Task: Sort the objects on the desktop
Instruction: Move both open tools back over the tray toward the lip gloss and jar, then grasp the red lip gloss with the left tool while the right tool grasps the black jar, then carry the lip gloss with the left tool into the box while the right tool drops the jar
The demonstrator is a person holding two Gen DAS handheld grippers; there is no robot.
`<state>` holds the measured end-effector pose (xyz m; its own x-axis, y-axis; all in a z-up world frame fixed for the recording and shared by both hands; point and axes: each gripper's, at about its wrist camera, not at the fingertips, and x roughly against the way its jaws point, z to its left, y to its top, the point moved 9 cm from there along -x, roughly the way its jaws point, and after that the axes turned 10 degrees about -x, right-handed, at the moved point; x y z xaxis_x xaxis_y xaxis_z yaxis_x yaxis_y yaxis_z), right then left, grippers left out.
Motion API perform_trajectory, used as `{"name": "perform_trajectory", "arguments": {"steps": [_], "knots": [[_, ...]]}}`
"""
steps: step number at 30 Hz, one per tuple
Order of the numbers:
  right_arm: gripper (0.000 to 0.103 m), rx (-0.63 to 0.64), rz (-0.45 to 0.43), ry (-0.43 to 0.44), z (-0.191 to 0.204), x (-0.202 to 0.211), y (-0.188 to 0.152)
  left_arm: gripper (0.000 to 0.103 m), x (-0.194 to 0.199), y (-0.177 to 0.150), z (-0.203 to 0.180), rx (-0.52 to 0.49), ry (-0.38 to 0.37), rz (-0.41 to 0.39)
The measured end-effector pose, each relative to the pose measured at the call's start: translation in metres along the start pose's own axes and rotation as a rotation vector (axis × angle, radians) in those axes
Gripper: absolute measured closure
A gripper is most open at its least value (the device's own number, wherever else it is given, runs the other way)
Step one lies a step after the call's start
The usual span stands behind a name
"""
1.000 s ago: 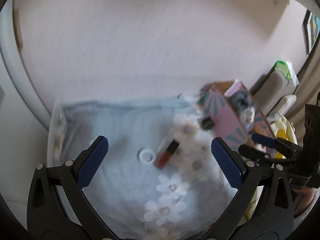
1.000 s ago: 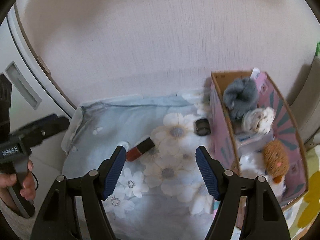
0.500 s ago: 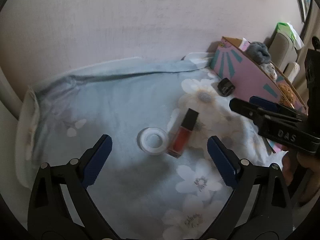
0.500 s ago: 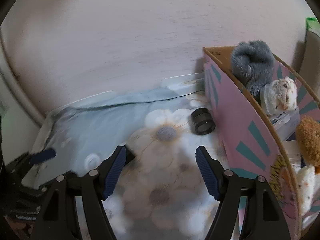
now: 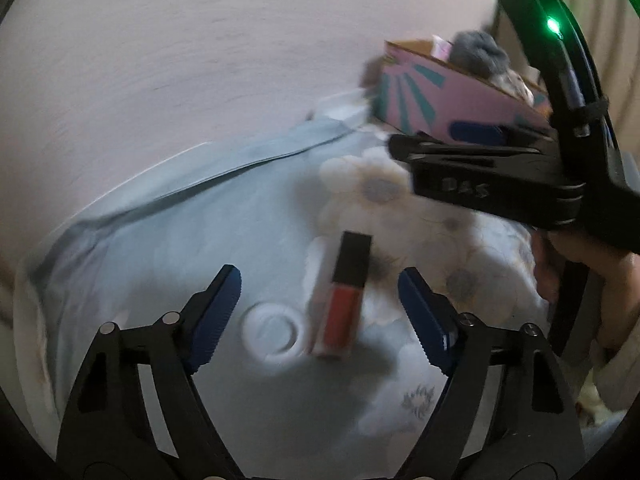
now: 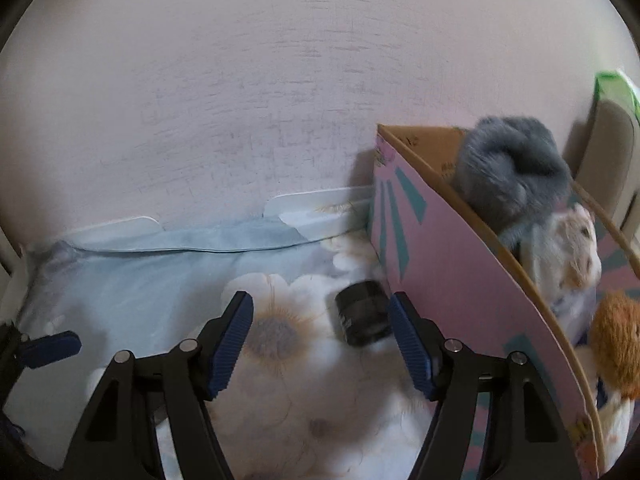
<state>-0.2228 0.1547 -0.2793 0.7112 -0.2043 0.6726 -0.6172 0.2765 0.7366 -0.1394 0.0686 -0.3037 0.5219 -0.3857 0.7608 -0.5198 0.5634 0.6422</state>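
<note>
Lip gloss tube [image 5: 345, 299] and white ring [image 5: 273, 332] lie side by side on the floral cloth [image 5: 168, 248] between the closing, still-empty jaws of the left gripper [image 5: 320, 312], so a squeeze here risks catching both or skidding the tube. Right gripper [image 6: 320, 336] is also closing on nothing, with the black cap [image 6: 363, 320] just off its right finger [image 6: 410, 346]. That finger sits near the pink box [image 6: 448, 280] wall, so it could clip the box or roll the cap; open room is leftward over bare cloth, where the two tools could crowd each other.

both grippers lower, jaws narrower
</note>
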Motion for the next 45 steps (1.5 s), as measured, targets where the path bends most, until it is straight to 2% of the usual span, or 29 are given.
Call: {"name": "perform_trajectory", "arguments": {"steps": [4,8,13,15,17,20,21,28,38,41,45], "knots": [[0.048,0.084,-0.021,-0.108,-0.002,-0.009,-0.002,0.030,-0.015,0.002,-0.005,-0.015,-0.029,0.023],[0.049,0.099,0.011,-0.152,-0.004,-0.020,-0.005,0.036,-0.024,0.001,-0.007,-0.018,-0.052,0.043],[0.049,0.040,0.055,-0.193,-0.010,-0.031,-0.003,0.039,-0.032,0.001,-0.009,-0.033,-0.066,0.060],[0.050,-0.002,0.090,-0.195,-0.013,-0.037,-0.005,0.047,-0.033,0.000,-0.010,-0.037,-0.073,0.073],[0.052,-0.063,0.134,-0.175,-0.017,-0.044,-0.009,0.052,-0.036,-0.003,-0.012,-0.042,-0.080,0.091],[0.063,-0.158,0.148,-0.122,-0.026,-0.047,-0.007,0.058,-0.036,-0.005,-0.011,-0.050,-0.072,0.087],[0.069,-0.174,0.147,-0.117,-0.028,-0.047,-0.006,0.061,-0.036,-0.005,-0.010,-0.049,-0.071,0.085],[0.071,-0.220,0.135,-0.058,-0.035,-0.044,-0.002,0.084,-0.036,-0.001,-0.003,-0.017,-0.088,0.072],[0.071,-0.192,0.138,-0.002,-0.030,-0.023,0.005,0.085,-0.025,0.005,0.010,0.105,-0.122,0.077],[0.071,-0.148,0.142,0.031,-0.020,-0.007,0.009,0.085,-0.017,0.012,0.013,0.132,-0.117,0.096],[0.071,-0.098,0.156,0.103,-0.007,0.025,0.019,0.085,0.008,0.034,0.012,0.160,-0.120,0.075]]}}
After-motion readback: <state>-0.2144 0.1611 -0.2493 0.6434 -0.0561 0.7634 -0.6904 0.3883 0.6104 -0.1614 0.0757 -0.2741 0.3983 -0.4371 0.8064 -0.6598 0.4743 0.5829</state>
